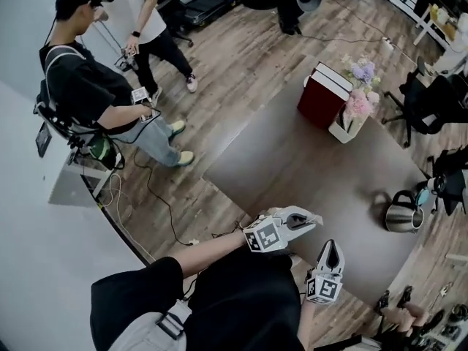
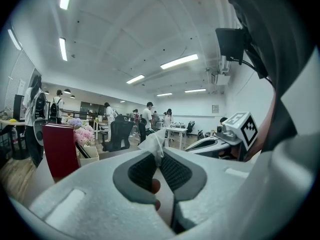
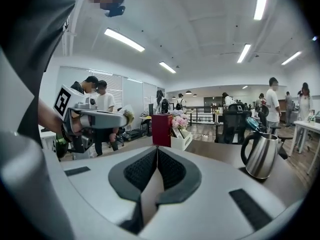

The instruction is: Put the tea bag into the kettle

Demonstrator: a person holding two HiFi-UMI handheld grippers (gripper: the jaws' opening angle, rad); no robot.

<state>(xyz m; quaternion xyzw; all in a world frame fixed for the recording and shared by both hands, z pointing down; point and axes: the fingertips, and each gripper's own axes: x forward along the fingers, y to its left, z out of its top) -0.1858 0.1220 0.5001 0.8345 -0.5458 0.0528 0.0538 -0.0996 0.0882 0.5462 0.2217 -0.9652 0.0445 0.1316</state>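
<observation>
My left gripper [image 1: 313, 219] is held low over the near edge of the dark table [image 1: 307, 159]. It is shut on a white tea bag [image 2: 153, 142], whose crumpled top sticks up between the pads. The tea bag [image 3: 127, 116] also shows at that gripper's tip in the right gripper view. My right gripper [image 1: 330, 247] hangs just to the right of it and nearer to me, shut with nothing between its pads [image 3: 172, 168]. The steel kettle [image 1: 404, 213] stands at the table's right side with its lid raised, and it appears again as the kettle [image 3: 260, 154] right of my jaws.
A dark red box [image 1: 322, 93] and a white holder with pink flowers [image 1: 357, 102] stand at the table's far end. Two people [image 1: 110, 86] stand on the wooden floor to the left. A black chair [image 1: 431, 101] is beyond the table's right corner.
</observation>
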